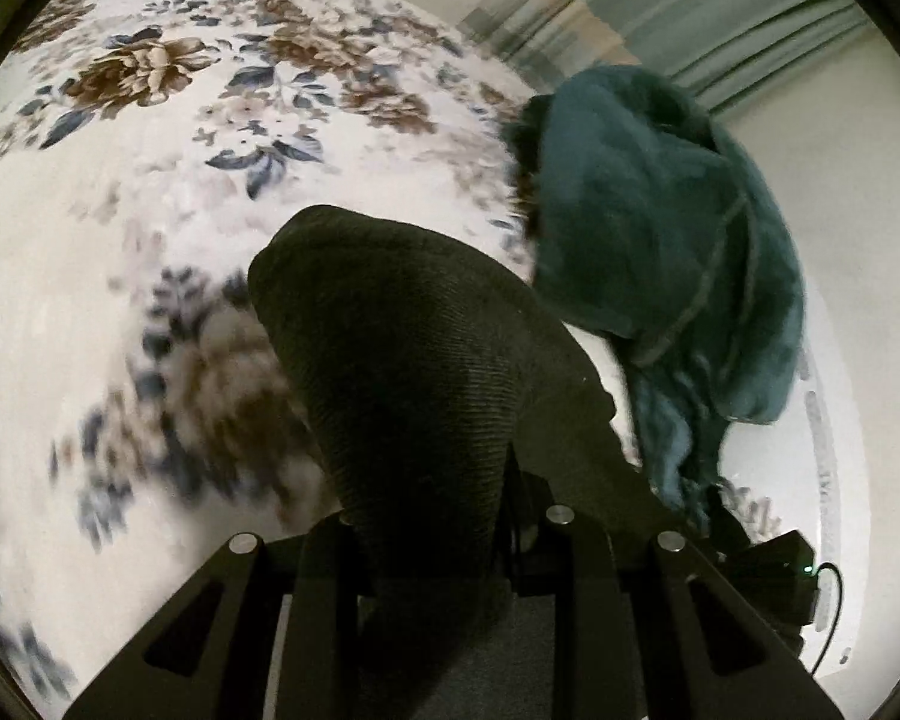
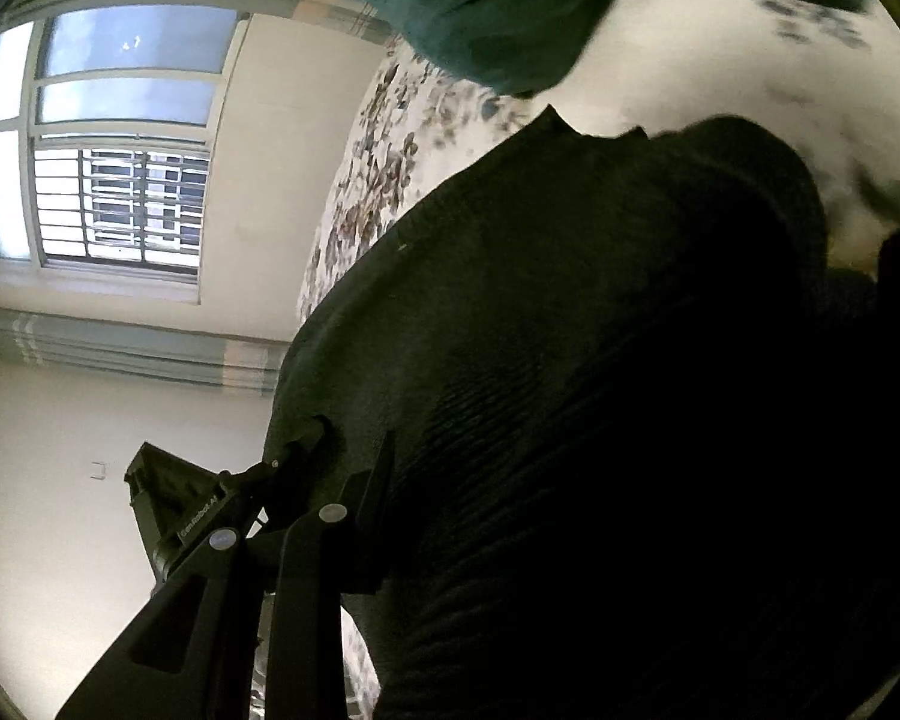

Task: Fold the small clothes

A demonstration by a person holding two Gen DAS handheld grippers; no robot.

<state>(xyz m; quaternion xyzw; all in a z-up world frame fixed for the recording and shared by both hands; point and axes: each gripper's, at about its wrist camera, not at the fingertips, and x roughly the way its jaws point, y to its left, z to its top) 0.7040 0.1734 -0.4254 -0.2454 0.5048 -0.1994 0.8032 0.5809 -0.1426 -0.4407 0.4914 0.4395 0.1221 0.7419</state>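
A black ribbed garment (image 1: 414,336) hangs in the air above the floral bedsheet (image 1: 210,120), held by both grippers. My left gripper (image 1: 444,480) is shut on it, and the cloth drapes over its fingers and hides the tips. In the right wrist view the same black garment (image 2: 570,360) fills most of the picture. My right gripper (image 2: 450,456) is shut on it, with only one finger (image 2: 384,480) showing. The left gripper (image 2: 297,456) pinches the garment's edge at the left. A teal garment (image 1: 660,228) lies crumpled on the bed beyond, also seen as the teal garment (image 2: 498,12) at the top.
The bedsheet (image 2: 378,180) stretches away under the clothes. A striped curtain (image 1: 690,12) and a pale wall stand behind the bed. A barred window (image 2: 120,138) is at the left. The other gripper's housing (image 1: 780,564) shows at the lower right.
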